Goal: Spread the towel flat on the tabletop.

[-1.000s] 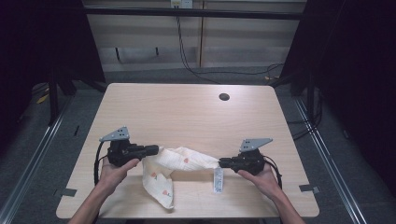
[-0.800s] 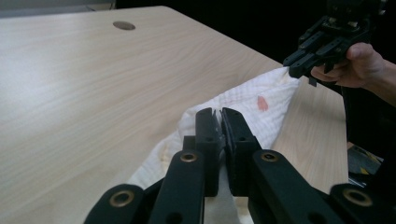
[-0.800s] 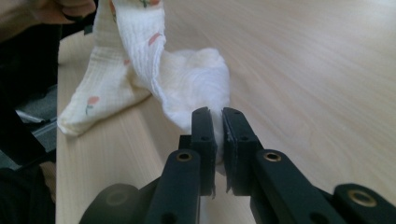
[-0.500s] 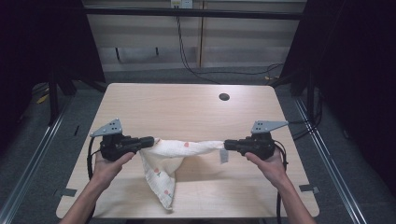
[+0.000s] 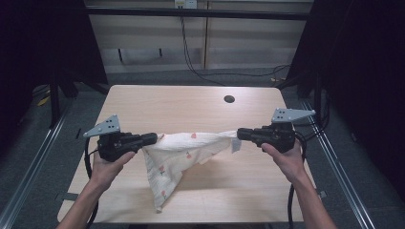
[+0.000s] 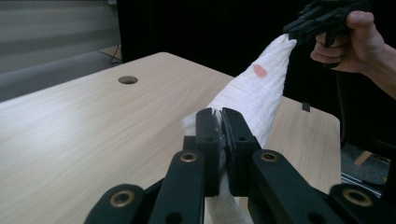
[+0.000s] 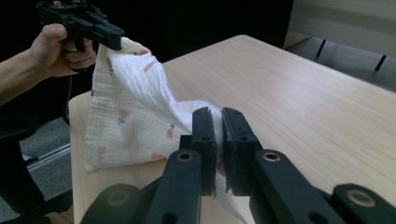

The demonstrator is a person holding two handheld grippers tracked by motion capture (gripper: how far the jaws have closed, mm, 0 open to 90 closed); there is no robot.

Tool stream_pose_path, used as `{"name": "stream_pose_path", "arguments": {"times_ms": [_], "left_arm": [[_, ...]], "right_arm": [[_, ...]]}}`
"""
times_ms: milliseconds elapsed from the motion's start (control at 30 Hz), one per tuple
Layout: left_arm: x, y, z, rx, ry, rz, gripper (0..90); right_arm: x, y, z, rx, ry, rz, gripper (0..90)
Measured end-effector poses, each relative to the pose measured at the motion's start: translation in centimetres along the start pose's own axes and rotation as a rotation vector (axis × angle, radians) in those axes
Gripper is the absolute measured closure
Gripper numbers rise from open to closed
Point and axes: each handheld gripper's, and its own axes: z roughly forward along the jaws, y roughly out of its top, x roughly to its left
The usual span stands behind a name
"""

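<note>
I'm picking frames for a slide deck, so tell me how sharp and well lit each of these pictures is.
High view: the table is evenly lit, the surroundings are nearly black, and the cloth throws a soft shadow. Left gripper view: its own fingers are slightly soft and the background is dark. Right gripper view: the cloth's print is clear and the far hand is well lit.

You work at a pale wooden table [image 5: 191,105] with rounded corners and a small dark round hole [image 5: 229,99] near its far edge. Beyond it stands a light panelled wall [image 5: 153,33], with black cables [image 5: 191,62] hanging down to the grey floor [image 5: 43,143]. Metal rails [image 5: 344,167] run along both sides.
</note>
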Motion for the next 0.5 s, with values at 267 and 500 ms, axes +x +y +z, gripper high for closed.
{"name": "stream_pose_path", "arguments": {"times_ms": [267,500], "left_arm": [[-1.8,2.5,-1.2,-0.077,-0.064,0.053,86.6],[-3.8,4.3,-2.1,-0.099,-0.074,0.104,86.6]], "right_arm": [[2.8,2.6,-2.4,-0.007,-0.003,-0.034,84.6],[5.3,4.0,-5.2,-0.035,-0.021,-0.048,84.8]]}}
